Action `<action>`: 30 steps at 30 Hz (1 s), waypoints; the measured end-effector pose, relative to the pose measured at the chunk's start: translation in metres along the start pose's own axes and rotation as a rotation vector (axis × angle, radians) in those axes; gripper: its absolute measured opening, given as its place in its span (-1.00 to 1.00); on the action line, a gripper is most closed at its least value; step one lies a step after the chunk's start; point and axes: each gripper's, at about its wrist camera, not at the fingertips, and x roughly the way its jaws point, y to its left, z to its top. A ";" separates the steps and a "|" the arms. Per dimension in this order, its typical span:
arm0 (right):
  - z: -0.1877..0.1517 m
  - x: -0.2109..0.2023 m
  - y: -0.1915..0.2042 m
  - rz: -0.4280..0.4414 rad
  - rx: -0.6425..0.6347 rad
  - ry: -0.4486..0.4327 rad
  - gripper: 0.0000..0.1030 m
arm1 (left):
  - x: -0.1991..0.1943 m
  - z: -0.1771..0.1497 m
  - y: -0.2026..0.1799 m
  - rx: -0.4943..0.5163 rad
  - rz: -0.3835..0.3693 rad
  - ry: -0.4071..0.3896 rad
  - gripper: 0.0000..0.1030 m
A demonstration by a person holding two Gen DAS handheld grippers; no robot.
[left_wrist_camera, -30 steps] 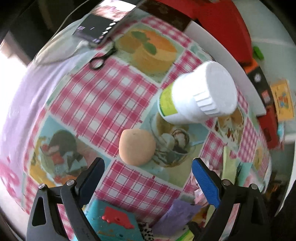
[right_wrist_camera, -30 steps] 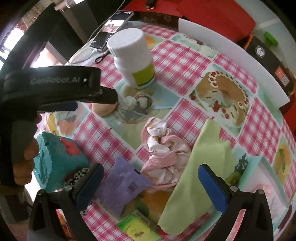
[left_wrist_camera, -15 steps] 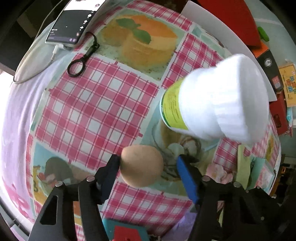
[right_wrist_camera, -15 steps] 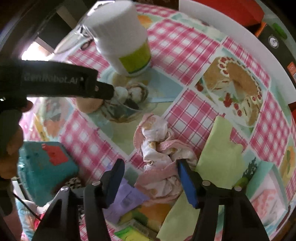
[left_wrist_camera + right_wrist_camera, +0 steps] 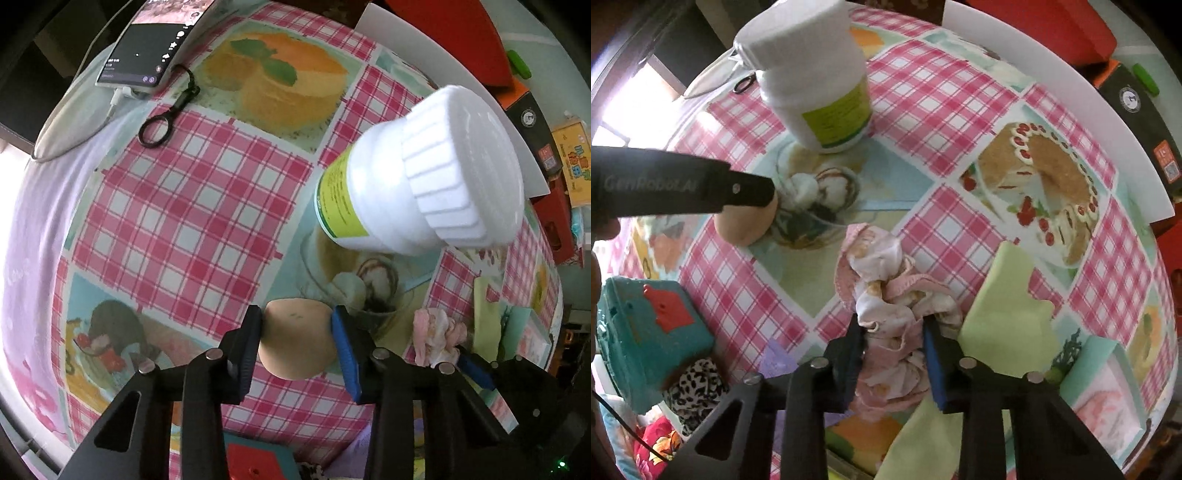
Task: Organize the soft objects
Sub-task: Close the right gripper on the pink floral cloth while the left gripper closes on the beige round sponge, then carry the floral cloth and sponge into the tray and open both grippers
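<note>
— While the pink-checked, cake-printed tablecloth (image 5: 192, 206) fills both views, what stands on it?
— One tall white plastic jar with a yellow-green label (image 5: 417, 184); just below it, the left gripper (image 5: 297, 345) is closing, pads against a tan rounded soft ball (image 5: 295, 339).
— And the other tongs?
— Below the jar, the right gripper (image 5: 894, 354) is closing around a crumpled pink-and-white cloth (image 5: 886, 291).

Black tongs (image 5: 297, 349) carry 1 blue pad, silver screws and grey "GenRobot.AI" lettering on the frame.
</note>
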 end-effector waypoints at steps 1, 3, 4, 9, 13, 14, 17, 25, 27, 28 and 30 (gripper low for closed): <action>-0.001 -0.001 -0.001 -0.001 -0.004 -0.002 -0.43 | -0.001 -0.005 0.001 -0.002 0.000 0.000 -0.24; -0.006 -0.007 -0.002 0.009 -0.007 -0.009 -0.52 | -0.005 -0.014 0.001 -0.003 -0.008 -0.001 -0.24; -0.010 -0.012 0.000 0.017 -0.006 -0.014 -0.54 | -0.008 -0.017 0.000 -0.005 -0.014 -0.005 -0.24; -0.018 -0.042 -0.007 0.051 0.009 -0.057 -0.61 | -0.037 -0.034 -0.007 -0.009 -0.020 -0.060 -0.24; -0.027 -0.071 -0.014 0.077 0.019 -0.103 -0.61 | -0.069 -0.051 -0.020 0.009 -0.038 -0.103 -0.24; -0.030 -0.081 -0.018 0.084 0.021 -0.112 -0.61 | -0.078 -0.054 -0.025 0.018 -0.042 -0.114 -0.24; -0.040 -0.104 -0.023 0.104 0.036 -0.148 -0.61 | -0.101 -0.068 -0.037 0.039 -0.056 -0.151 -0.24; -0.081 -0.154 -0.038 0.070 0.089 -0.213 -0.61 | -0.139 -0.105 -0.067 0.121 -0.083 -0.211 -0.24; -0.091 -0.159 -0.046 0.051 0.114 -0.216 -0.61 | -0.142 -0.115 -0.081 0.153 -0.086 -0.214 -0.24; -0.099 -0.161 -0.053 0.042 0.128 -0.215 -0.61 | -0.144 -0.120 -0.088 0.166 -0.088 -0.213 -0.24; -0.114 -0.163 -0.070 0.026 0.158 -0.210 -0.61 | -0.144 -0.130 -0.103 0.192 -0.096 -0.205 -0.24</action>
